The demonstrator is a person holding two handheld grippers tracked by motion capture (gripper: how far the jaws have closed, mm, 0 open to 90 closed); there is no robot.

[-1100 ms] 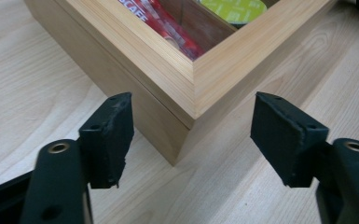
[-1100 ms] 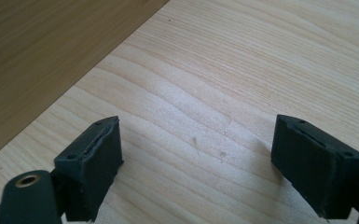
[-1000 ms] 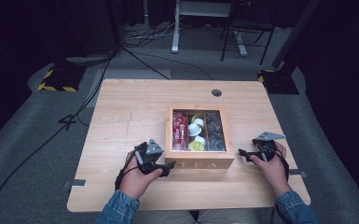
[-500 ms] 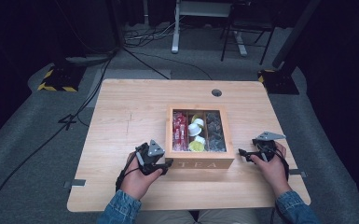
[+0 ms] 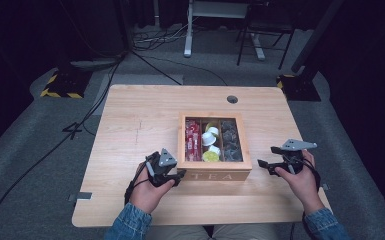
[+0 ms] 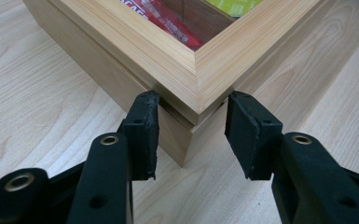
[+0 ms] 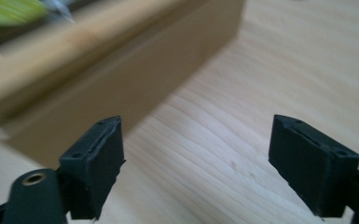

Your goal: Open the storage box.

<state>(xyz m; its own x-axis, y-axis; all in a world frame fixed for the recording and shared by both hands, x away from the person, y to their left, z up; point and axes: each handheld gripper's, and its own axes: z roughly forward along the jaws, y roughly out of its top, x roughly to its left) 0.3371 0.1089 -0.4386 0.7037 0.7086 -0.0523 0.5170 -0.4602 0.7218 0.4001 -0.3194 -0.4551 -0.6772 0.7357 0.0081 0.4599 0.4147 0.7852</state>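
The surface (image 5: 130, 120) carries the tea box (image 5: 215, 176) near its front edge, long axis running away from the person. The left tool (image 6: 191, 135) has just been closing and clenches the box's near-left corner. The right tool (image 7: 196, 163) stands released, box to its left

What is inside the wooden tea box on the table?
The tea box has three compartments under a clear lid: red packets on the left, white and yellow-green ones in the middle, dark ones on the right. Whatever lies beneath these top packets is covered.
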